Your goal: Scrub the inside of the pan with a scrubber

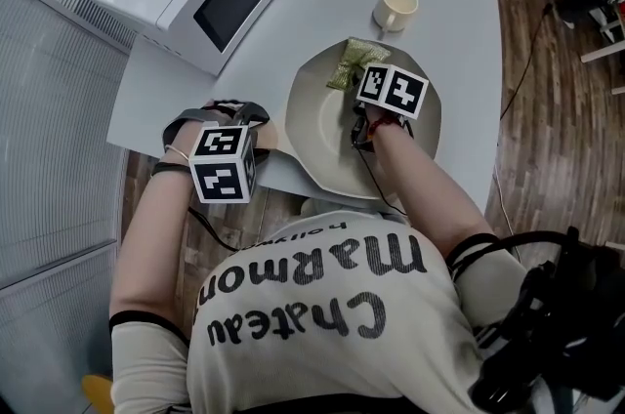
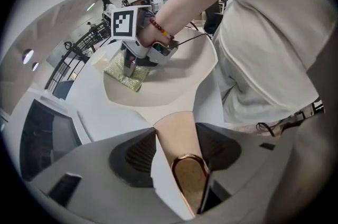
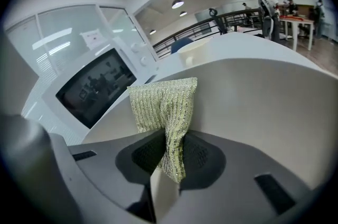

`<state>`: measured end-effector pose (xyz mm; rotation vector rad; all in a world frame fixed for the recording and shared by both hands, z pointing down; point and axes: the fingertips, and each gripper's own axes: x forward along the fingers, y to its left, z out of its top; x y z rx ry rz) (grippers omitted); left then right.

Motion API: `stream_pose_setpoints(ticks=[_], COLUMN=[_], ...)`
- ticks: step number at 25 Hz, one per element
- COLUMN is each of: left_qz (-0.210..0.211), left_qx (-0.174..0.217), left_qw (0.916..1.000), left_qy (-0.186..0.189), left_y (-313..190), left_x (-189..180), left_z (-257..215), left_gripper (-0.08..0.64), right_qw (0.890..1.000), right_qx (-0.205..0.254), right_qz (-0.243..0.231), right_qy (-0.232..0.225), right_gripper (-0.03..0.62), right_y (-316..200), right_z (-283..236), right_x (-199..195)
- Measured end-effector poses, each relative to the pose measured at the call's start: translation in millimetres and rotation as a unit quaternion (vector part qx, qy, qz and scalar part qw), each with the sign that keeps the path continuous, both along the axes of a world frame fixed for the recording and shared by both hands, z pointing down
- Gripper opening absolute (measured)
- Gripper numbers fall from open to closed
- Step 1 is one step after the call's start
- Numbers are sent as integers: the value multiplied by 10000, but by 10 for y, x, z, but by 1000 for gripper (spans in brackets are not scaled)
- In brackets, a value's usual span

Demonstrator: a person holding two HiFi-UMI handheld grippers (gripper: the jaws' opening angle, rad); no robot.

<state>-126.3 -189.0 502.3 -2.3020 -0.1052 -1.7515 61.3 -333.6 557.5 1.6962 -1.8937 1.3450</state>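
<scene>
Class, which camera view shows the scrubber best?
The right gripper view: the scrubber sits large at centre, pinched in the right gripper. The head view shows it small, the left gripper view distant.

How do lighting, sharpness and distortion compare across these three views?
Head view: soft even light, sharp, faint shadows in the pan. Left gripper view: heavy fisheye, black corners, the pan handle near the lens slightly soft. Right gripper view: same fisheye and dark rim; the scrubber is crisp.

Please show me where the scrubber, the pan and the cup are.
scrubber (image 1: 352, 62), head view, middle of the green mesh.
pan (image 1: 312, 121), head view, bare left inside wall.
cup (image 1: 395, 9), head view, its open top.
</scene>
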Motion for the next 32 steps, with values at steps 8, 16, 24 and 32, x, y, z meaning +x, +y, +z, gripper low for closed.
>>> stream_pose_setpoints(ticks=[8, 16, 24, 32], left_qz=[-135, -368, -491, -635], left_qx=[1, -75, -109, -135], left_qw=[9999, 9992, 9986, 9976], left_qy=[77, 110, 160, 259], left_y=[23, 164, 34, 51], left_x=[-1, 15, -7, 1], left_z=[-23, -90, -15, -19], left_gripper=[245, 242, 238, 236], right_qw=[9843, 9413, 8946, 9436], right_qx=[-306, -592, -724, -291], right_qz=[1640, 2989, 3906, -191], right_qy=[-569, -1453, -2047, -3294], right_gripper=[61, 61, 61, 60], right_y=[118, 459, 611, 517], right_z=[20, -24, 69, -536], right_x=[488, 799, 962, -282])
